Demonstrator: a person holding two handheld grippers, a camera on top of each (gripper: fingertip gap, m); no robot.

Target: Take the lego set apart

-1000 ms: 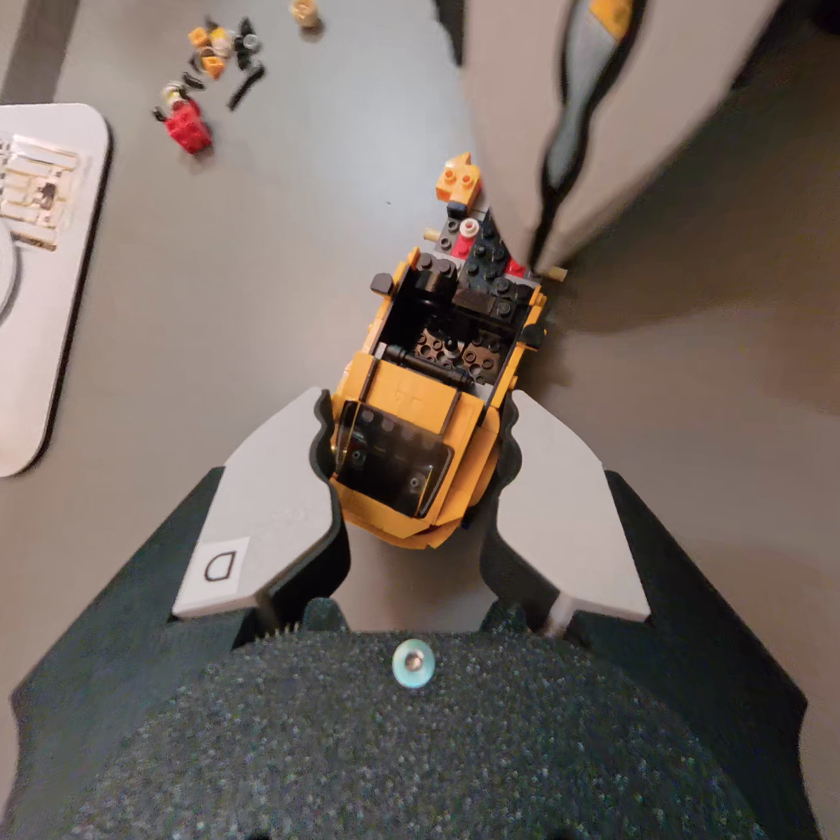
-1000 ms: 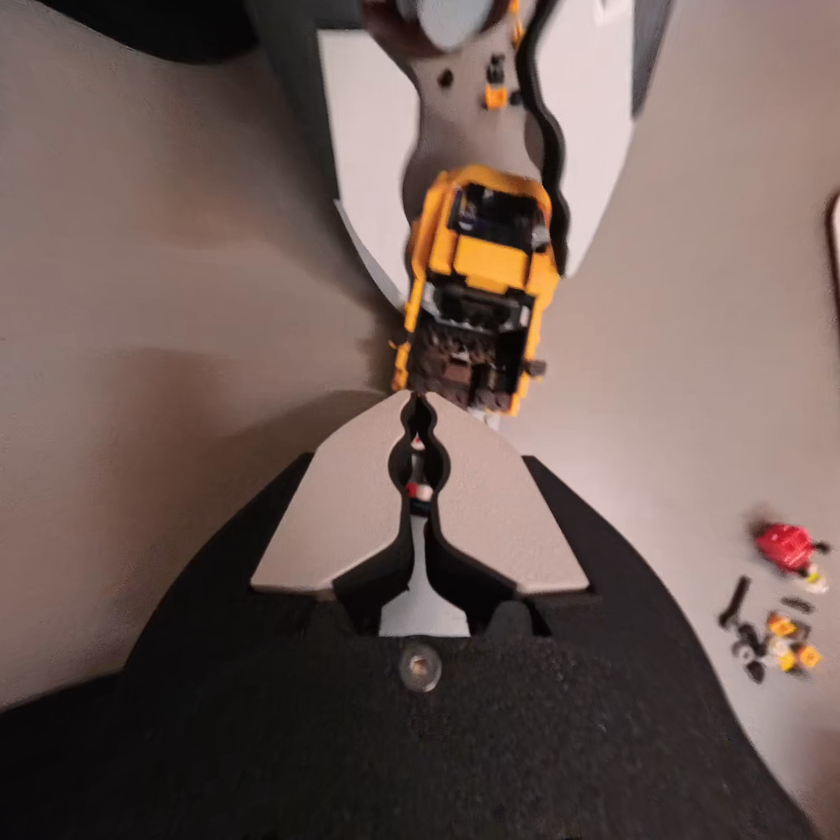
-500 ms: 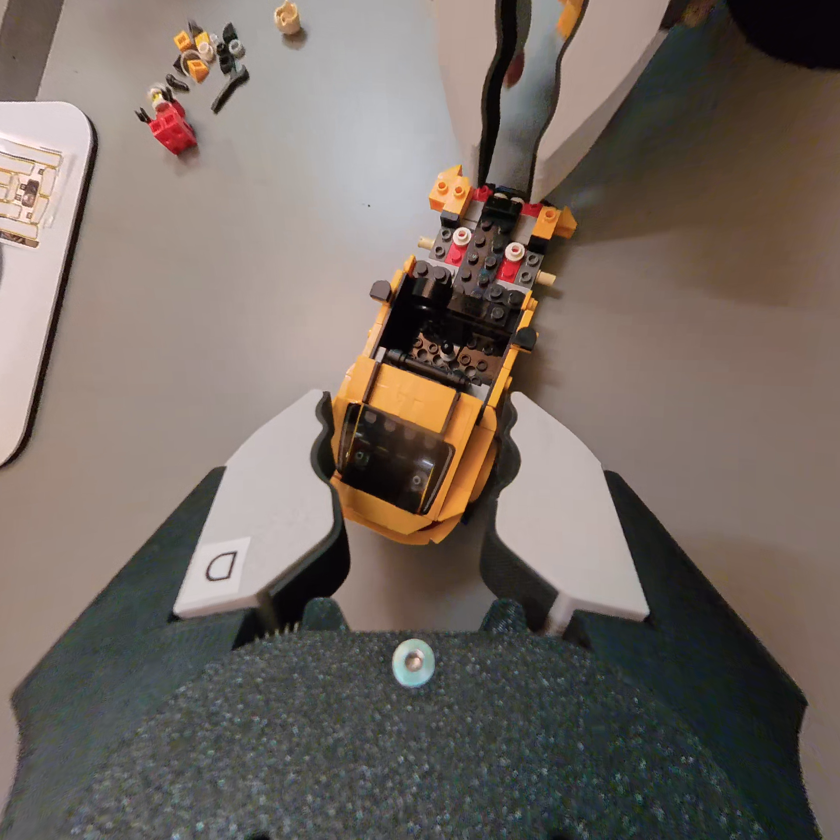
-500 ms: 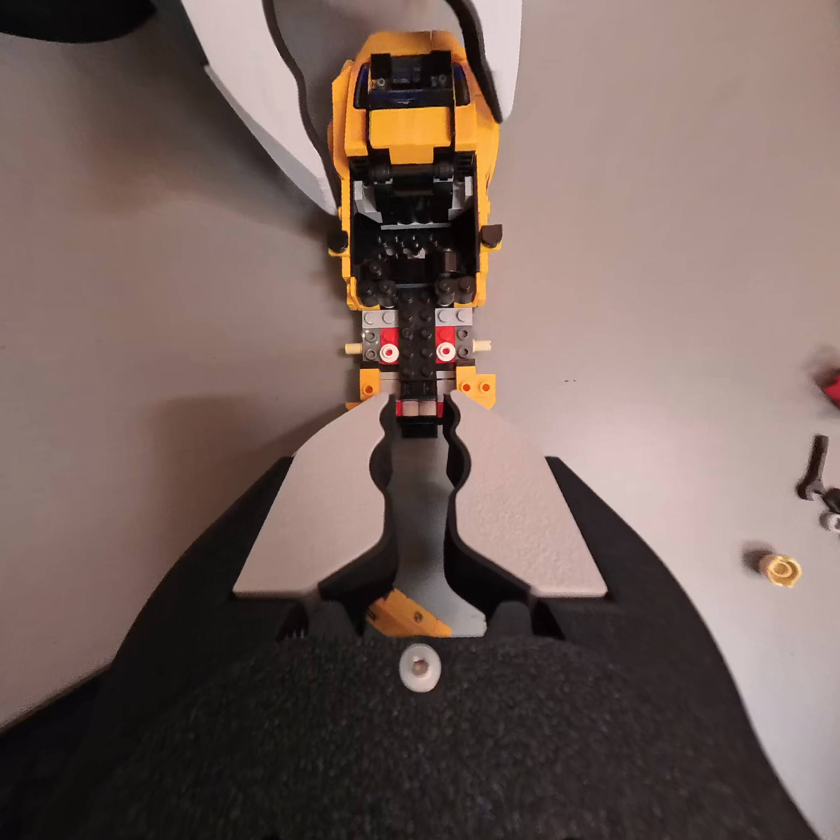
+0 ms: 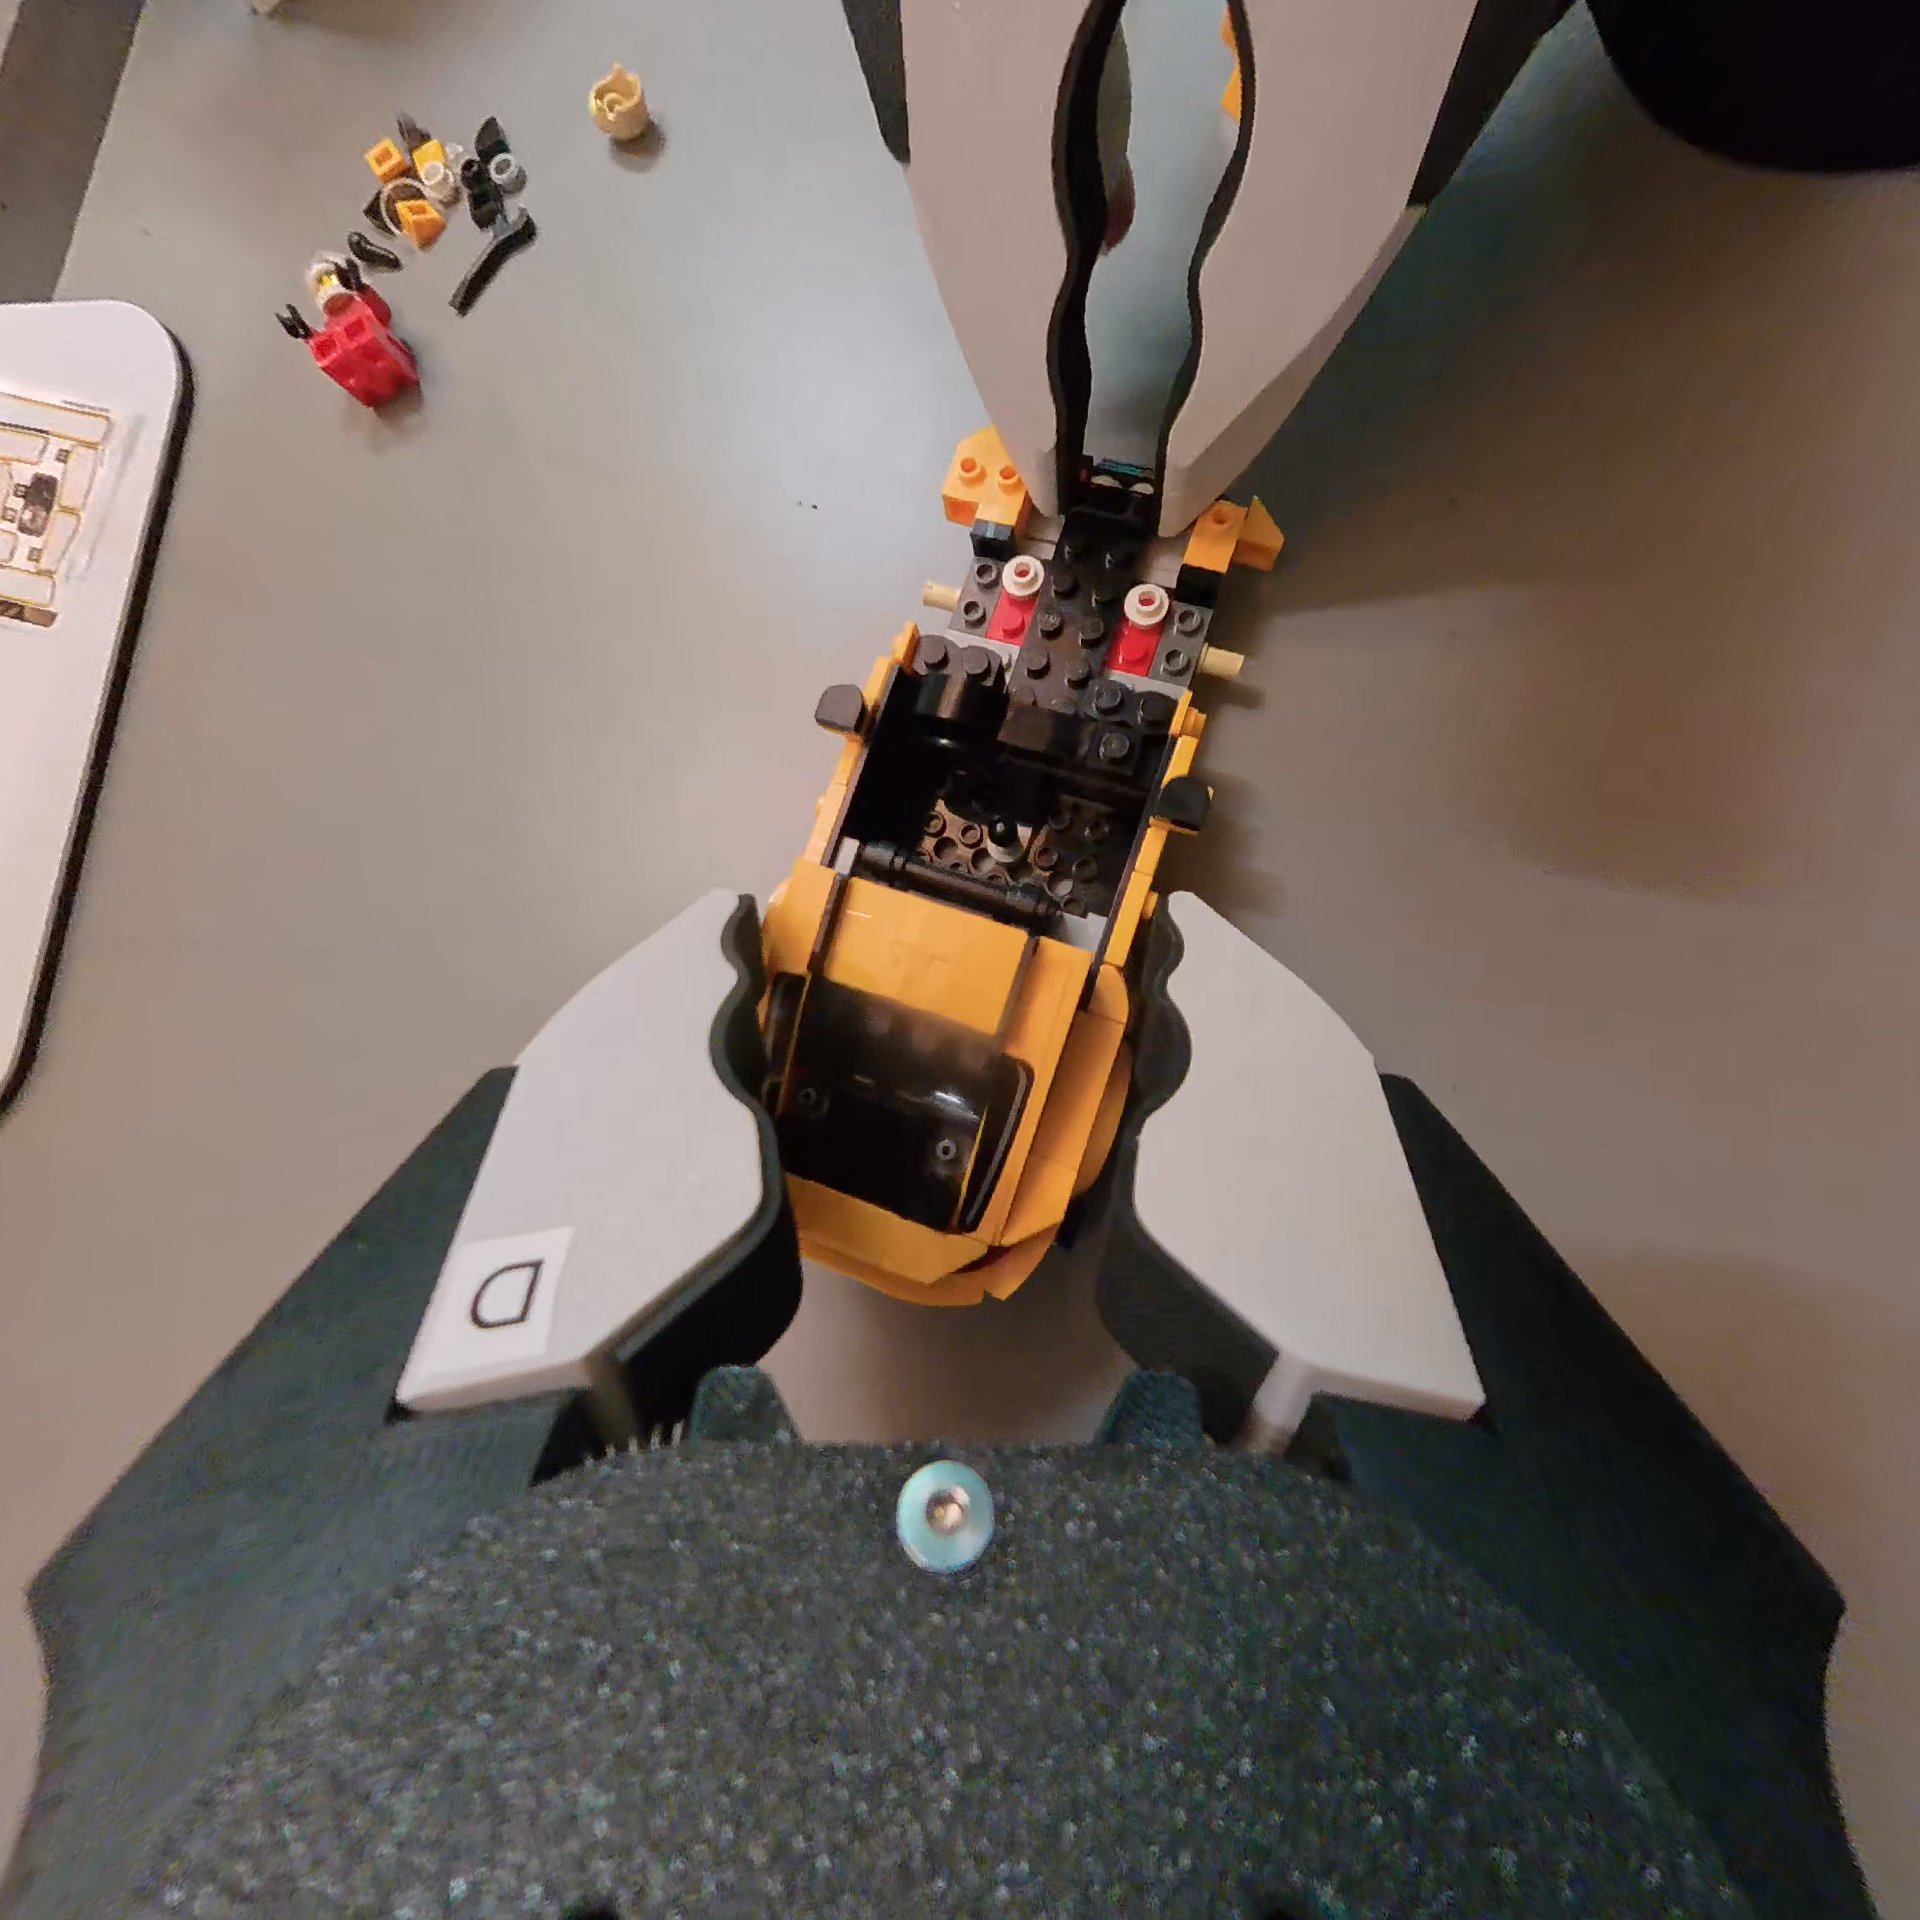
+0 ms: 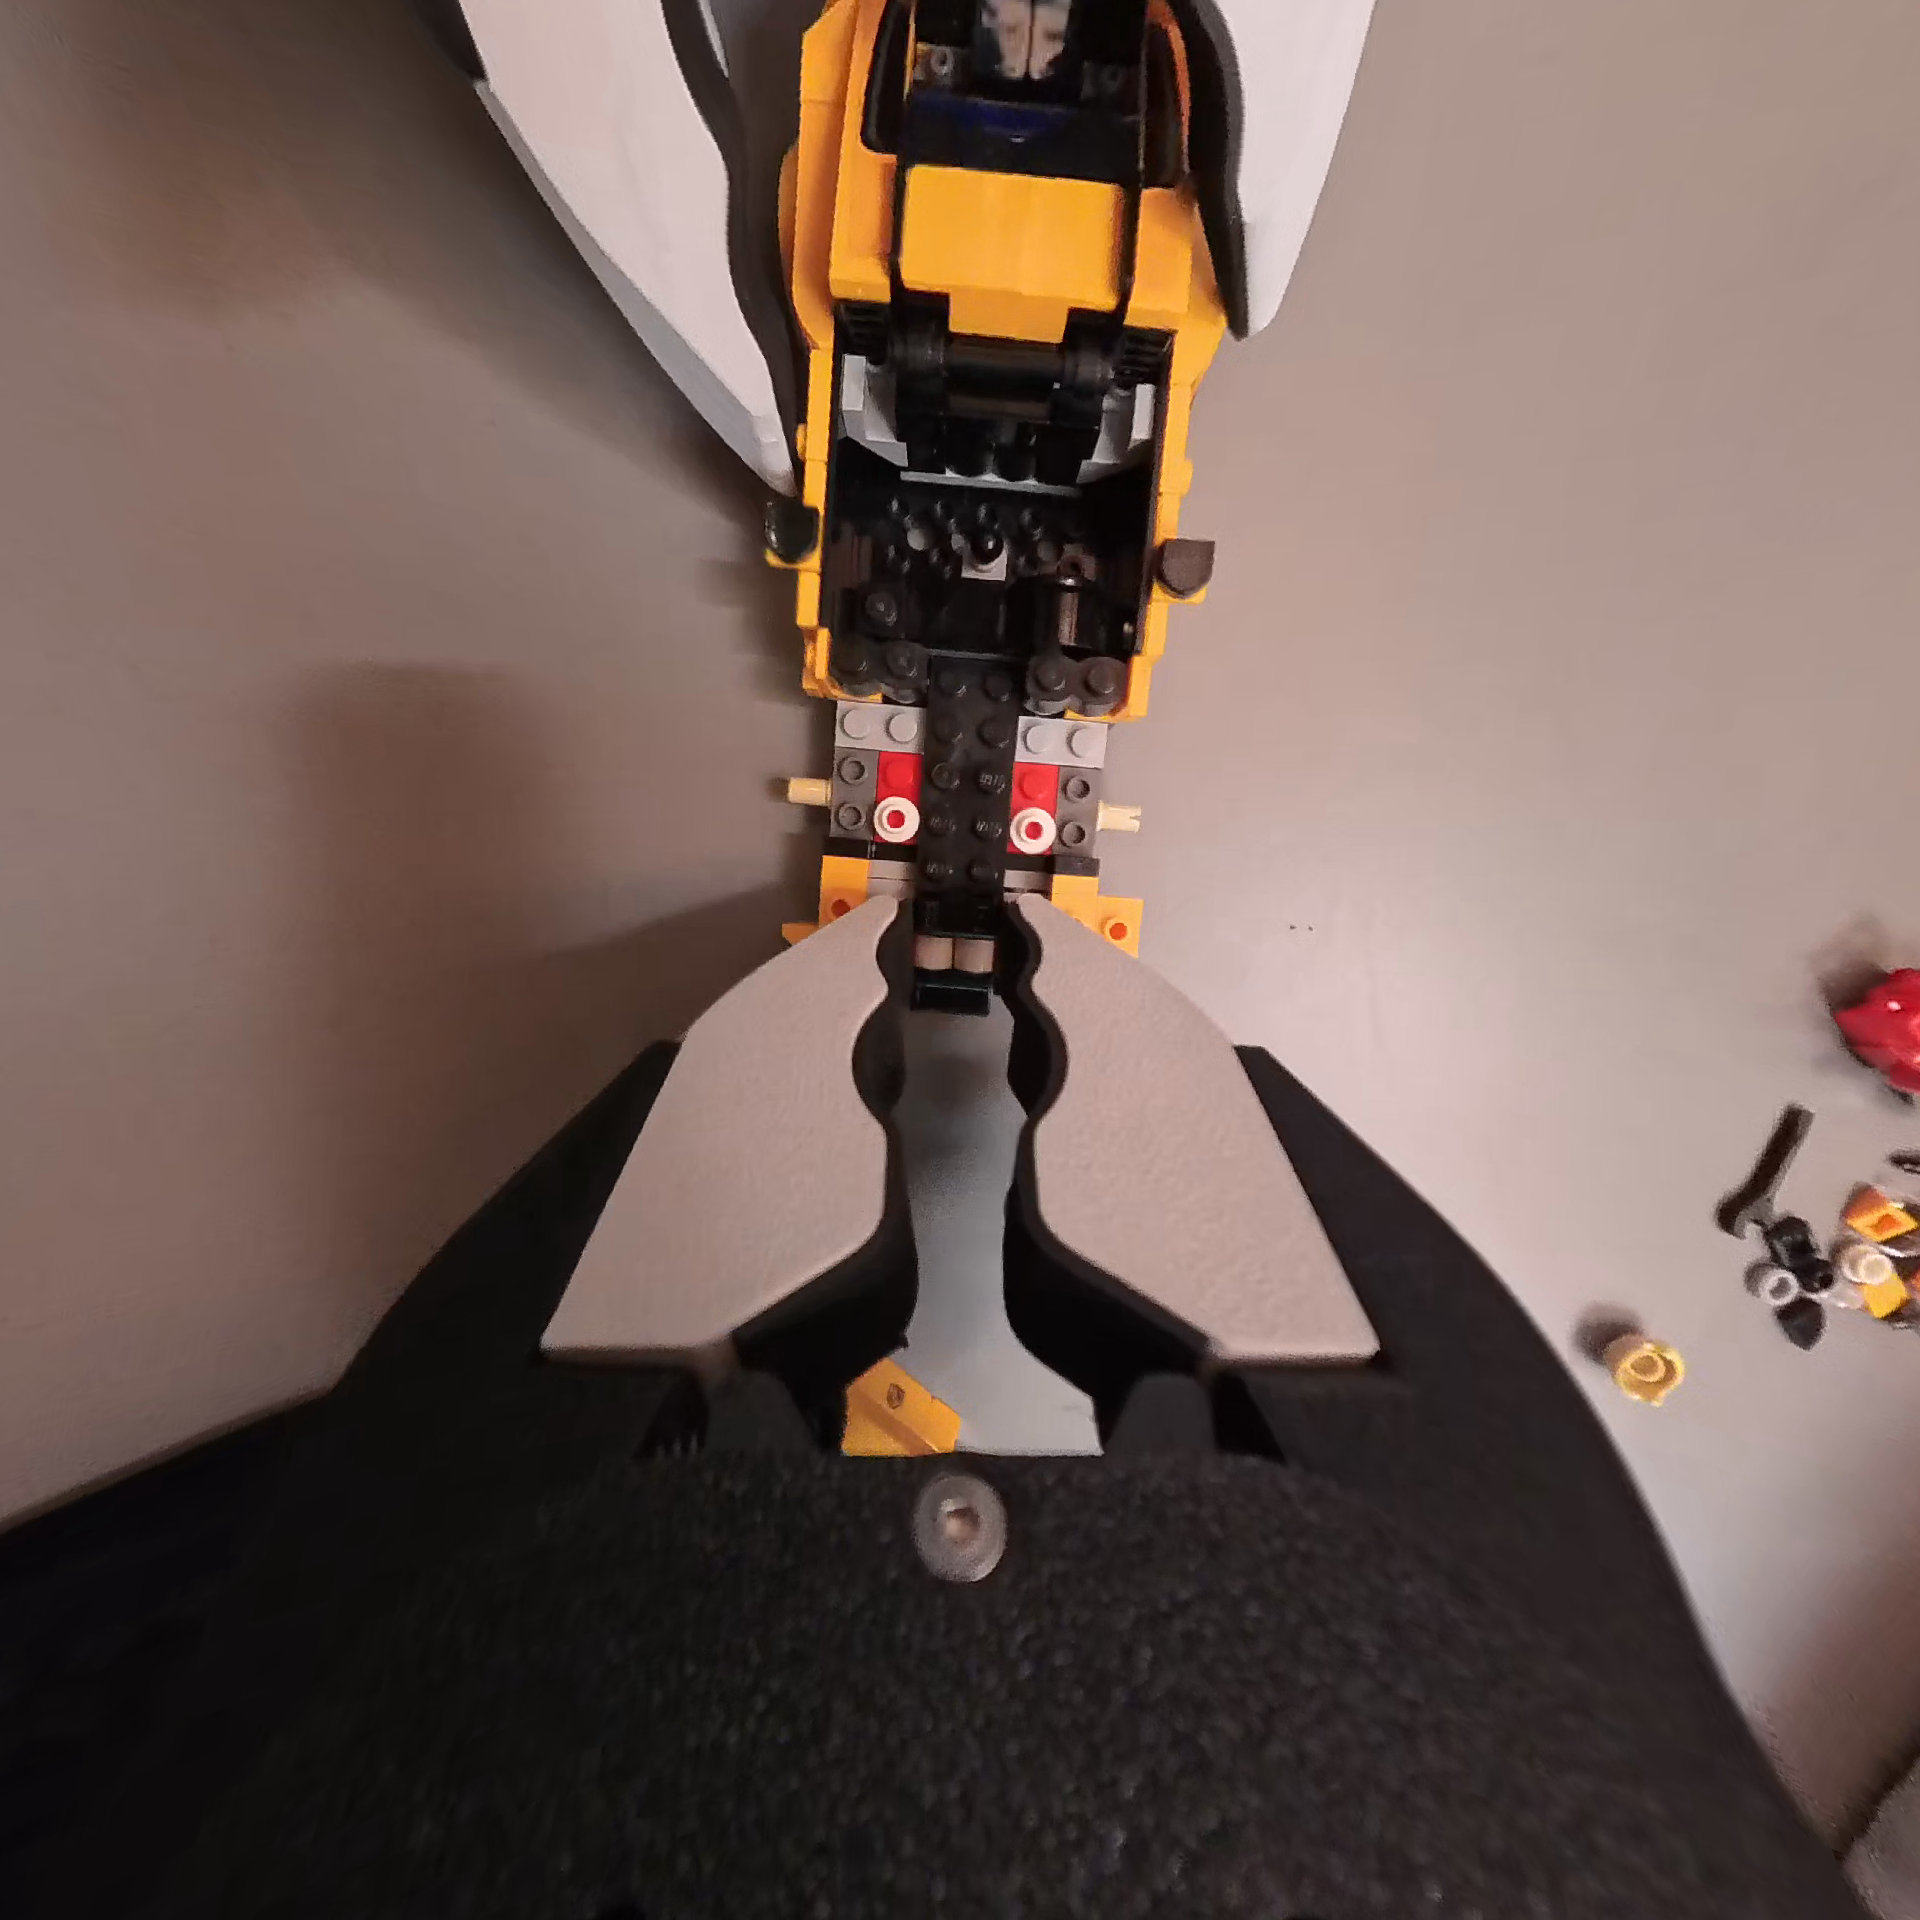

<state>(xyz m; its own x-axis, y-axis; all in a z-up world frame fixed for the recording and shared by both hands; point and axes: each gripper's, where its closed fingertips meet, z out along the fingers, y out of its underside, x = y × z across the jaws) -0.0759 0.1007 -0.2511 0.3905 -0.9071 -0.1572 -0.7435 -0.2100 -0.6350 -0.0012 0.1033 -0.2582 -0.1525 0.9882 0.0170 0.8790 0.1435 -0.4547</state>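
With the yellow lego car point(image 5: 966, 997) lying on the grey counter point(image 5: 520, 727), both tongs work at opposite ends of it.

Far left, left wrist view: white tray point(image 5: 62, 644) at the counter's edge, holding something too small to tell. Just right of it, a heap of loose pieces point(image 5: 436, 187) with a red block point(image 5: 358, 348) near it and a single tan round piece point(image 5: 623, 104) beside; judged to be parts already off.

Centre: left tongs point(image 5: 951, 1039) clamp the car's yellow nose and dark windscreen, one finger on each flank. Cabin has no roof and the rear deck has no cover, bare studs showing; no wheels visible, bare axle pins stick out both sides.

Right wrist view: right tongs point(image 6: 954, 961) are narrowed around the small black block at the car's tail point(image 6: 951, 982); pads look close on it, but firm contact cannot be confirmed. Loose yellow wedge point(image 6: 894, 1403) lies near the tongs' base.

Judgement: partly done. Body shell, chassis plates and rear assembly remain joined.
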